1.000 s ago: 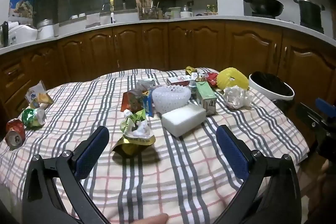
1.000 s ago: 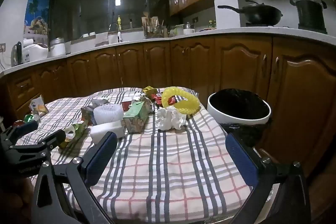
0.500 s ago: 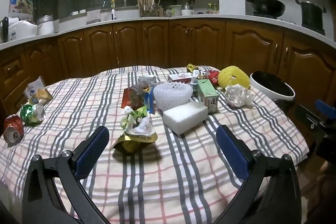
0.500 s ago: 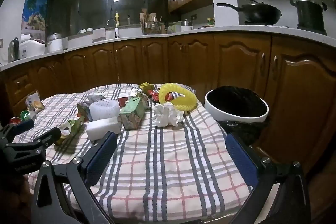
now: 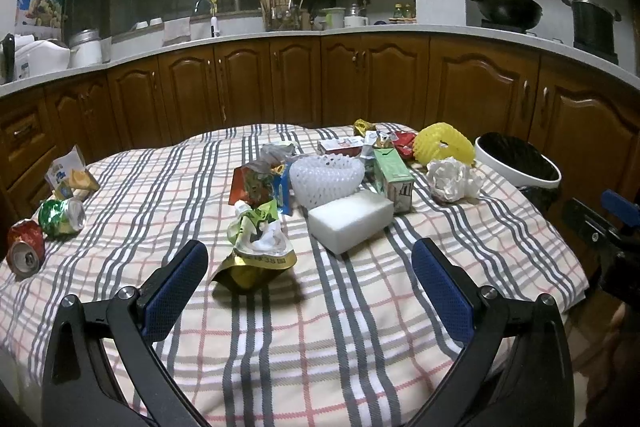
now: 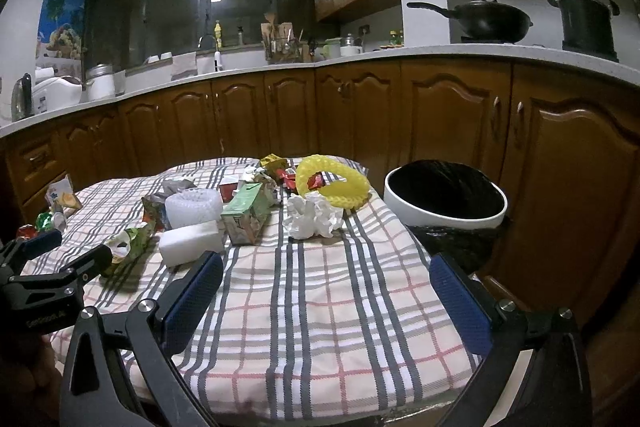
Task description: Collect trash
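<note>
Trash is lying scattered over a table (image 5: 360,339) covered in a plaid cloth, in a kitchen with wooden cabinets. The left gripper (image 5: 308,279) is hovering low over the near part of the cloth with its jaws spread wide, holding and touching nothing. A crumpled gold and green wrapper (image 5: 256,251) is sitting just beyond and between its blue fingertips (image 5: 176,287), nearer the left one, standing up in a bunched heap with its gold base toward the camera. A little further and to the right, a white foam block (image 5: 350,221) is lying flat, its long axis running from near left to far right. Behind it are a white foam net (image 5: 326,177), a green carton (image 5: 394,177) lying on its side with its long axis pointing away from the camera, a ball of white tissue (image 5: 452,179) and a yellow foam net (image 5: 442,147). At the far left edge, a crushed red can (image 5: 25,247) and a crushed green can (image 5: 62,217) are lying on their sides.

The right gripper (image 6: 326,297) is also hovering with its jaws wide apart and empty, over bare cloth at the table's near right part. From the right wrist view, the tissue ball is resting well ahead between the jaws, with the carton to its left pointing its end toward the camera. A white bin with a black liner (image 6: 444,203) is standing just beside the table's right edge, ahead of the right fingertip.
</note>
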`<state>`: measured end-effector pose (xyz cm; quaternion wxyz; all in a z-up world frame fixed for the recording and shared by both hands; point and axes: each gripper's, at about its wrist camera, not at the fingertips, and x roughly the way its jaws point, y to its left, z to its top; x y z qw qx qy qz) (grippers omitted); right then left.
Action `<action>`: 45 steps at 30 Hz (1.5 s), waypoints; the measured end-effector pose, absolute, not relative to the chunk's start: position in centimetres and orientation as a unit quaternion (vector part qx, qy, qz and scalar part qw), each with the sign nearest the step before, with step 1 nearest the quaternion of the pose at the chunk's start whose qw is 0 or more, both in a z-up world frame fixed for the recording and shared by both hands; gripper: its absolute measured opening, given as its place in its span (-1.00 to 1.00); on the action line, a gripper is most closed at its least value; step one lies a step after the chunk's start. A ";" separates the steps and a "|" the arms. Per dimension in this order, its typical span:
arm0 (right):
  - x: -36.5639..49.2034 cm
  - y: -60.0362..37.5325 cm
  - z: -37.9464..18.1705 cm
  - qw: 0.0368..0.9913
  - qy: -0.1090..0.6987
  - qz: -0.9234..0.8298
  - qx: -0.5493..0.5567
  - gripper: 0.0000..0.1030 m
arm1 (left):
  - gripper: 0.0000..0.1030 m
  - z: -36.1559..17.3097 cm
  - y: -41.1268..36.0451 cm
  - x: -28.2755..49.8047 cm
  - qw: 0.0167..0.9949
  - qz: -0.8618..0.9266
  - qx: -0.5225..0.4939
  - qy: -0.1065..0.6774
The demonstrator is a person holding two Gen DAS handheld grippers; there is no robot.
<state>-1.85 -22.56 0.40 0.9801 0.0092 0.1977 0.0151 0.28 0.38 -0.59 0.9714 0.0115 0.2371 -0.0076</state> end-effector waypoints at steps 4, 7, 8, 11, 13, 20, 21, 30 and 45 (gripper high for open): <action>-1.9 -22.5 0.4 0.980 0.200 0.010 0.004 1.00 | 1.00 -0.7 0.4 0.2 0.971 -0.007 0.012 0.239; -1.8 -22.4 0.4 0.979 0.201 0.007 0.002 1.00 | 1.00 -0.7 0.4 0.3 0.971 -0.007 0.012 0.240; -1.7 -22.4 0.4 0.979 0.202 0.006 0.002 1.00 | 1.00 -0.7 0.5 0.2 0.971 -0.007 0.012 0.240; -1.7 -22.4 0.4 0.979 0.203 0.005 0.001 1.00 | 1.00 -0.7 0.4 0.3 0.970 -0.005 0.014 0.241; -1.6 -22.5 0.4 0.979 0.205 0.005 0.003 1.00 | 1.00 -0.7 0.5 0.4 0.970 -0.004 0.014 0.243; -1.5 -22.7 0.2 0.978 0.208 0.014 0.012 1.00 | 1.00 -0.8 0.3 0.8 0.967 0.005 0.018 0.256; -1.5 -22.8 0.2 0.978 0.210 0.017 0.015 1.00 | 1.00 -0.8 0.3 0.8 0.966 0.006 0.019 0.257; -1.1 -22.7 0.4 0.975 0.216 0.035 0.030 1.00 | 1.00 -0.9 0.4 1.2 0.965 0.007 0.019 0.262; 0.1 -23.1 0.6 0.972 0.227 0.051 0.042 1.00 | 1.00 -0.2 0.3 2.3 0.963 0.004 0.022 0.269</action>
